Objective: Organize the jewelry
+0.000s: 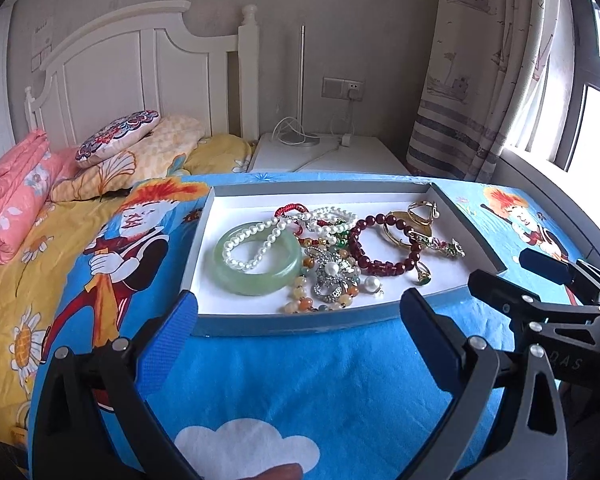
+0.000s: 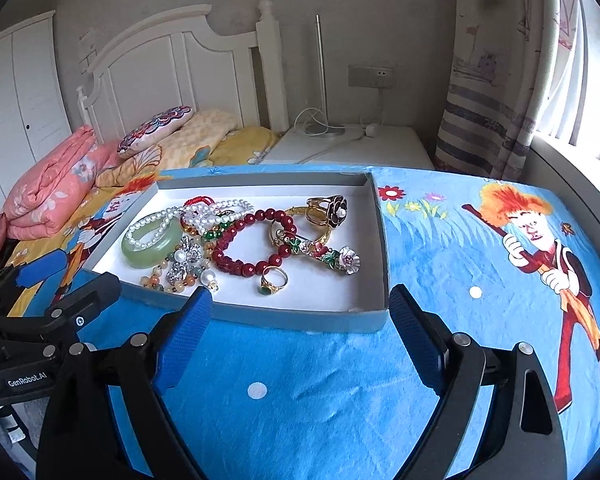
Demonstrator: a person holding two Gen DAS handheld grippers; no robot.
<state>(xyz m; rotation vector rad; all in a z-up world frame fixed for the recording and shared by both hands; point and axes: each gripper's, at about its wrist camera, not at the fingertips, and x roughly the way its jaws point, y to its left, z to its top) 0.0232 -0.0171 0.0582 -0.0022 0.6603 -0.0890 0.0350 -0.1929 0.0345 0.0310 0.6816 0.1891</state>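
Observation:
A shallow grey-blue tray (image 1: 284,325) (image 2: 300,318) with a white floor lies on a blue cartoon cloth. It holds a heap of jewelry: a green jade bangle (image 1: 256,276) (image 2: 150,250), a white pearl bracelet (image 1: 256,246) (image 2: 156,220), a dark red bead bracelet (image 1: 384,250) (image 2: 256,240), a silver pearl brooch (image 1: 332,276) (image 2: 184,260), a gold ring with a green stone (image 1: 423,274) (image 2: 274,280) and gold pieces (image 1: 414,220) (image 2: 324,210). My left gripper (image 1: 300,320) is open and empty just before the tray's near edge. My right gripper (image 2: 300,312) is open and empty at the tray's near right corner; it also shows in the left wrist view (image 1: 512,276).
The blue cloth (image 2: 440,240) covers a raised surface on a bed. Pink and yellow bedding (image 1: 16,196) lies to the left. A white nightstand (image 1: 328,156) with a lamp and cables stands behind. A curtain (image 1: 480,80) and window are at right.

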